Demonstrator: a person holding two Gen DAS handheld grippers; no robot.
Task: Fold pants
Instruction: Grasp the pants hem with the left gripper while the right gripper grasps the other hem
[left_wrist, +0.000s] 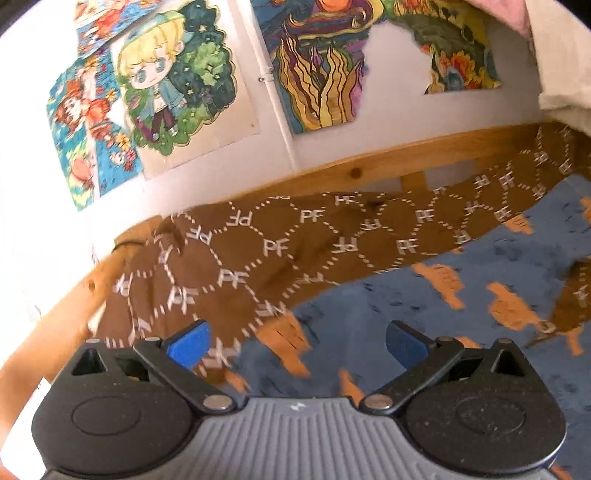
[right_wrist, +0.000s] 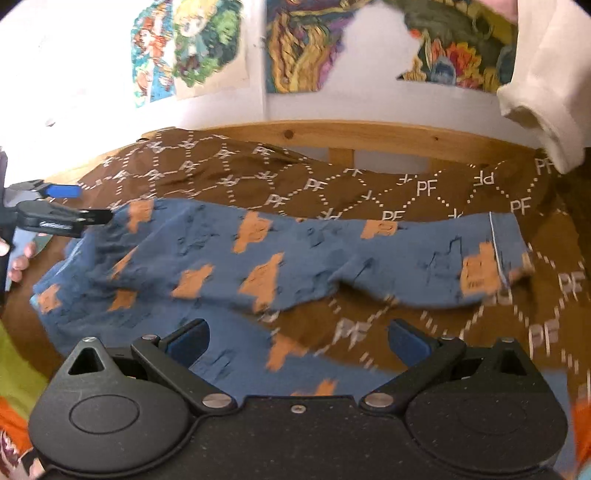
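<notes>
The blue pants with orange animal shapes (right_wrist: 258, 258) lie spread on a brown "PF" patterned blanket (right_wrist: 332, 184); they also fill the lower right of the left wrist view (left_wrist: 424, 332). My right gripper (right_wrist: 297, 341) is open just above the pants' near edge. My left gripper (left_wrist: 295, 345) is open over the pants' left end, next to the blanket (left_wrist: 258, 251). It shows from the side in the right wrist view (right_wrist: 79, 203), open, at the pants' far left corner.
A wooden bed rail (right_wrist: 369, 136) runs behind the blanket, under a white wall with colourful drawings (left_wrist: 177, 85). A white cloth (right_wrist: 535, 92) hangs at the upper right. Green and orange fabric (right_wrist: 14, 369) lies at the left edge.
</notes>
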